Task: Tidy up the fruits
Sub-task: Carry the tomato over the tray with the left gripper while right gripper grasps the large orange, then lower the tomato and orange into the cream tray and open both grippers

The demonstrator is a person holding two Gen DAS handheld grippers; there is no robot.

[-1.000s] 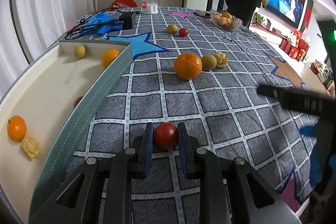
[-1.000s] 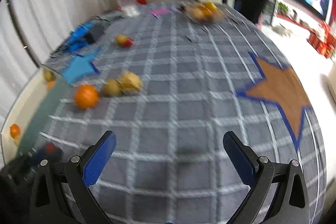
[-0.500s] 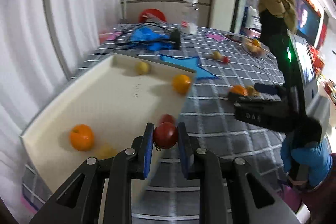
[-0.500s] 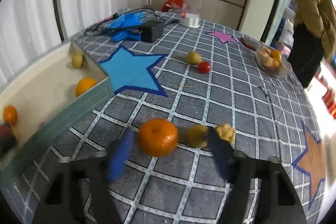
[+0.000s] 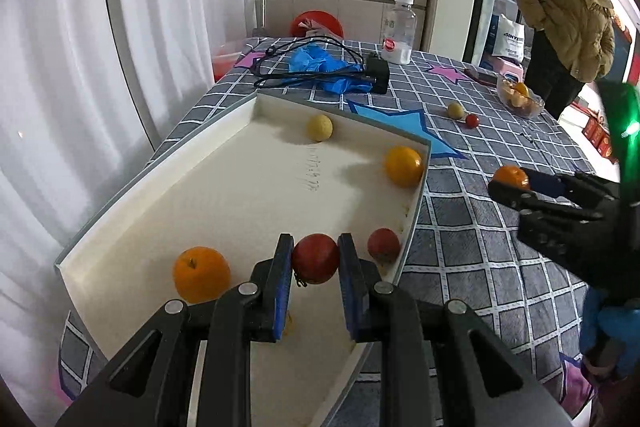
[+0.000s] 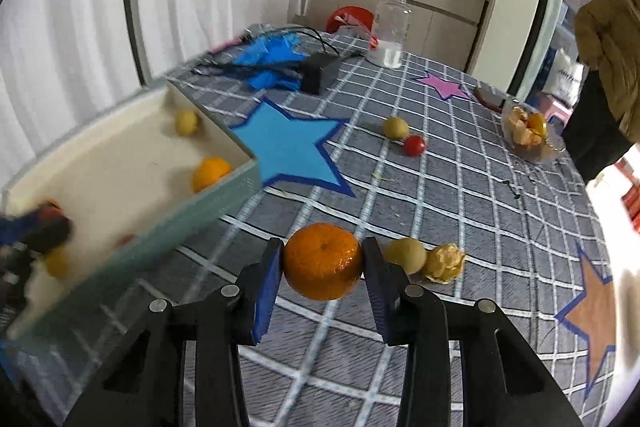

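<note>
My left gripper (image 5: 315, 269) is shut on a red tomato (image 5: 315, 258) and holds it over the near end of the white tray (image 5: 168, 203). In the tray lie an orange (image 5: 201, 273), a second orange (image 5: 404, 165), a yellow fruit (image 5: 319, 127) and a small red fruit (image 5: 383, 244). My right gripper (image 6: 323, 267) is shut on a large orange (image 6: 323, 260) on the checked tablecloth, just right of the tray (image 6: 120, 155). A yellow-green fruit (image 6: 408, 255) and a husked fruit (image 6: 446, 263) lie beside it.
A yellow fruit (image 6: 395, 127) and a small tomato (image 6: 414, 145) lie further back. A clear bowl of fruit (image 6: 528, 135), a plastic bottle (image 6: 390, 27), a black adapter (image 6: 316, 73) with cables and blue gloves (image 6: 268, 67) stand at the back. A person (image 5: 560, 27) stands by the far right.
My left gripper carried the tomato from the tablecloth leftward over the tray. My right gripper moved in on the large orange and shut on it.
</note>
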